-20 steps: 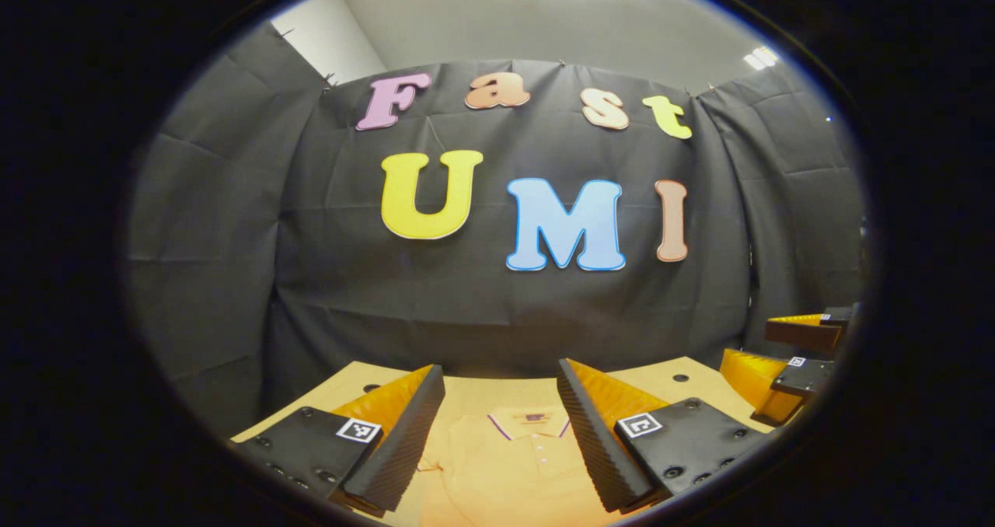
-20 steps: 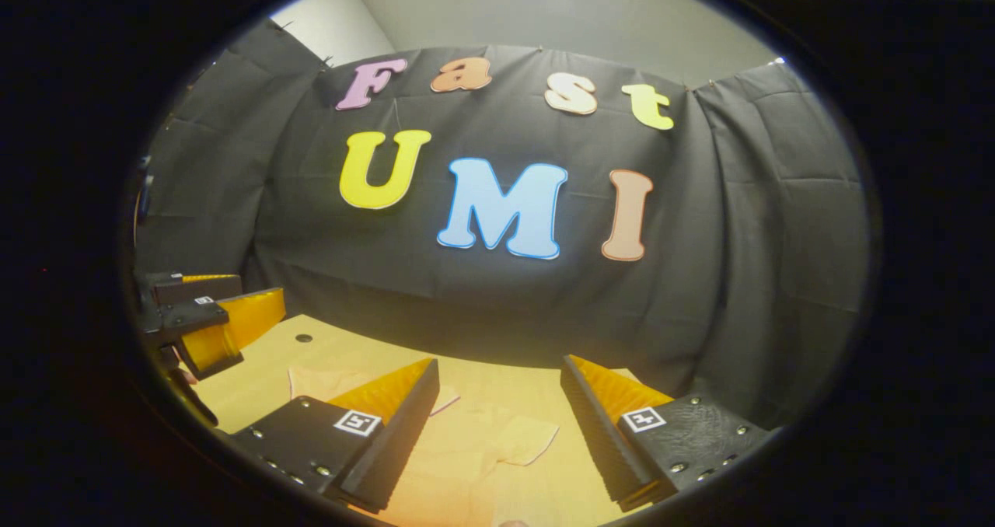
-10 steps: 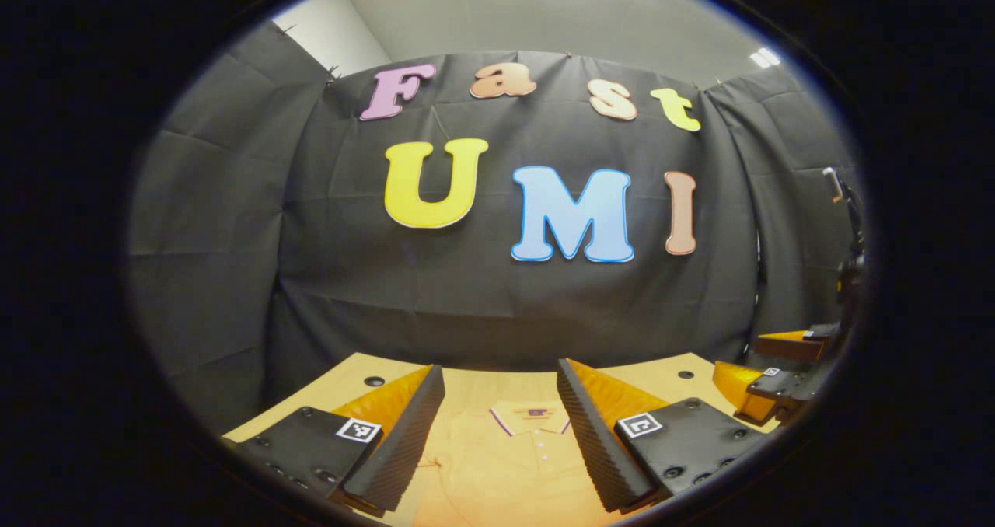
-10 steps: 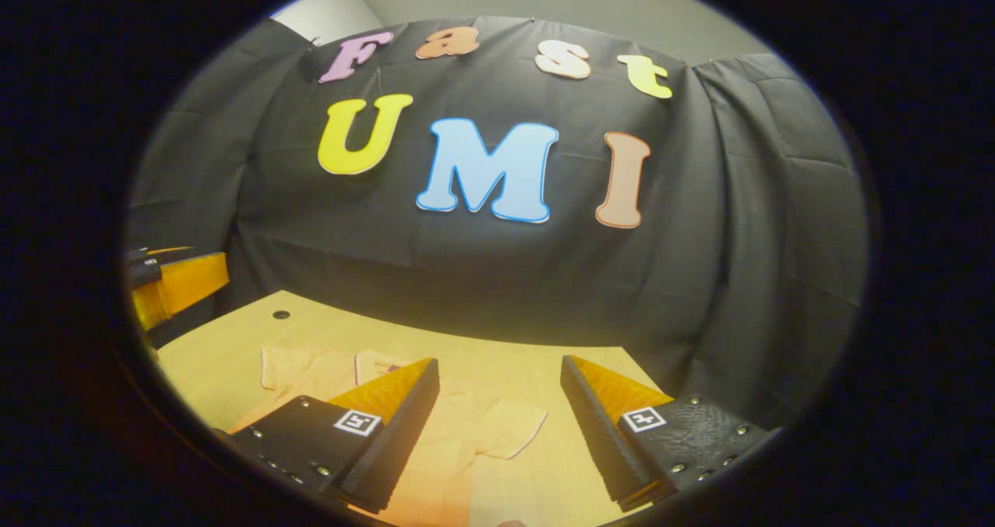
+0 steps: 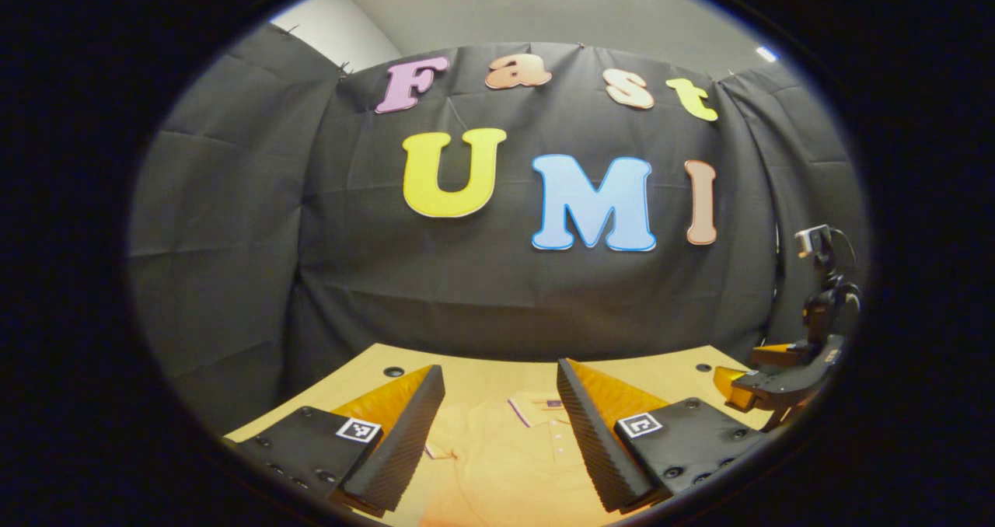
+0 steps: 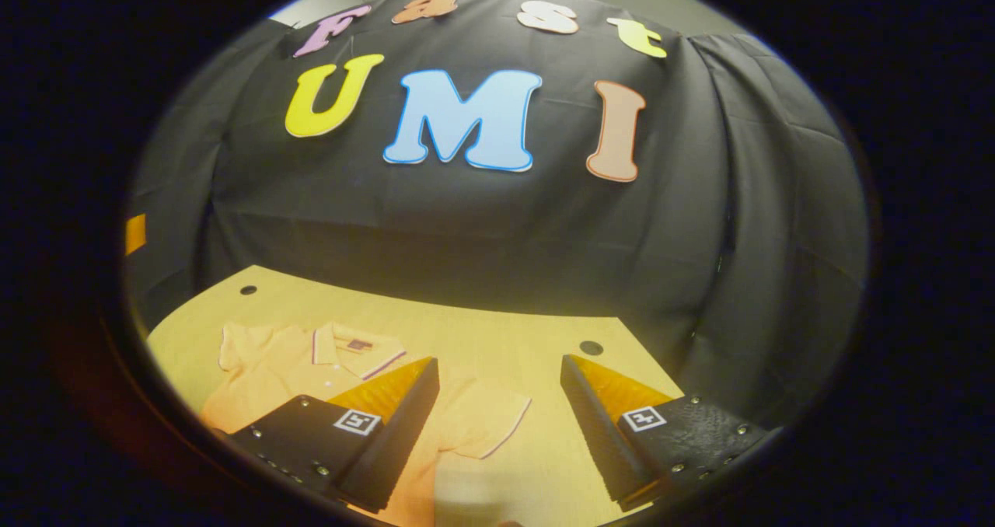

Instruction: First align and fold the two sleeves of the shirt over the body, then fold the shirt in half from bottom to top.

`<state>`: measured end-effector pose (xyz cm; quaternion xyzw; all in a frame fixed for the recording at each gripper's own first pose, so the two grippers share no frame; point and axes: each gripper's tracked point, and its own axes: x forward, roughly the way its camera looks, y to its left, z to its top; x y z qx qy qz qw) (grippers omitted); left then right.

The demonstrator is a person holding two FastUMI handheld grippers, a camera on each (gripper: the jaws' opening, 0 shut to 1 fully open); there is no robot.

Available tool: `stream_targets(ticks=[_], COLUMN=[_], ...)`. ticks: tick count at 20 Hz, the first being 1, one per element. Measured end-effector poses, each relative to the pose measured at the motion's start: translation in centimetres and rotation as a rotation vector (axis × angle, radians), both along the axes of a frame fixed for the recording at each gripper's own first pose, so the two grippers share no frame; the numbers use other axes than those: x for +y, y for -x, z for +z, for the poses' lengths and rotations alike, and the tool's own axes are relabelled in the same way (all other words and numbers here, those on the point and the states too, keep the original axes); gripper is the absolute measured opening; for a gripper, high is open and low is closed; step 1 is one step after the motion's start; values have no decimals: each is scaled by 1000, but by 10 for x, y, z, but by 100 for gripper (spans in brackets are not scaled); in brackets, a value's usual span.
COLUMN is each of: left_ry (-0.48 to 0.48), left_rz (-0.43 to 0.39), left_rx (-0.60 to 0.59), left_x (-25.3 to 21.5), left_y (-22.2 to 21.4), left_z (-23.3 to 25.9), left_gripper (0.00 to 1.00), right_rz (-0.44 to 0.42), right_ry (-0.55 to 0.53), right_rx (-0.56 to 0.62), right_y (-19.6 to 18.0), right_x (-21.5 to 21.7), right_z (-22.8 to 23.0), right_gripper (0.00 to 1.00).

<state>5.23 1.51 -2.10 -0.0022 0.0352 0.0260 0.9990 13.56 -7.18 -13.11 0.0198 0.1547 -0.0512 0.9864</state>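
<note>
Left tongs: bottom centre of the left gripper view; the two fingers stand wide apart, released, nothing between them, held above the shirt.

Right tongs: bottom centre of the right gripper view; fingers likewise spread and released, gripping nothing. The same tongs appear at the far right edge of the left gripper view, above the tabletop's right side, with a small camera on a stalk rising over them.

Shirt: pale orange polo, lying flat on the tabletop, front up. In the left gripper view it sits low in the frame between the left tongs' fingers, placket buttons running up to the collar. In the right gripper view the shirt lies lower left, partly behind the left-hand finger.

Sleeve: short, with a dark-trimmed cuff, spread out flat to the side, lower centre of the right gripper view, between the fingers; not folded over the body.

Collar: dark-edged, open, with a small dark tag inside; toward the far side of the shirt.

Tabletop: light wood, with round holes near its far corners.

Booth wall: black cloth, creased, hanging behind the tabletop's far edge.
</note>
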Motion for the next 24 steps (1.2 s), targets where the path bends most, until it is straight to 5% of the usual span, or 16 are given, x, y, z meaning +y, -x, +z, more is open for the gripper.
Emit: stream_targets(ticks=[24], left_ry=[-2], left_rz=[102], left_rx=[36], left_x=[19], left_y=[24], left_z=[-11], left_gripper=[96], right_rz=[-85], right_ry=[-155], right_rx=[359], right_y=[-93], right_x=[-24], right_z=[-169], right_gripper=[98])
